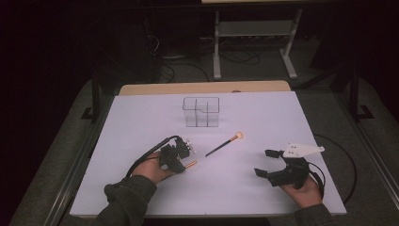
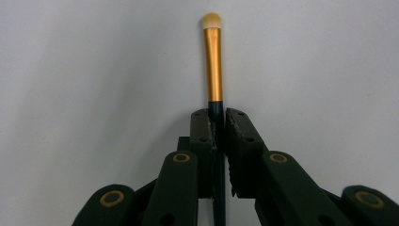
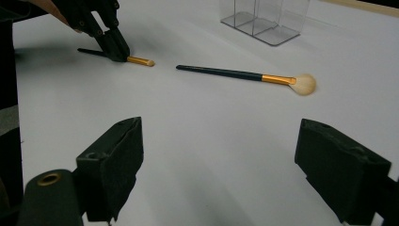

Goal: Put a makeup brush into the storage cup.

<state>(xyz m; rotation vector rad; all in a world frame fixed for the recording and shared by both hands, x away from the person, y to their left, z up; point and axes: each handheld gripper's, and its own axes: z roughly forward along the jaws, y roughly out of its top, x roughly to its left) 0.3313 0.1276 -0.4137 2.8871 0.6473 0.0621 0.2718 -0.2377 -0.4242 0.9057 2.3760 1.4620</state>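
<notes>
On the near-left part of the white surface (image 1: 141, 188), my left tool (image 2: 217, 123) is clamped on the dark handle of a small makeup brush (image 2: 214, 66), just behind its gold ferrule; the brush lies flat, tip pointing away. I judge it light, stiff and slim, with a glossy handle that may twist, so this hold near the ferrule suits. My right tool (image 3: 219, 165) hovers with jaws wide apart, holding nothing. A larger powder brush (image 3: 244, 75) lies mid-surface, well apart; a clear divided organizer (image 1: 201, 112) stands beyond. Room dark, cables on the floor.
</notes>
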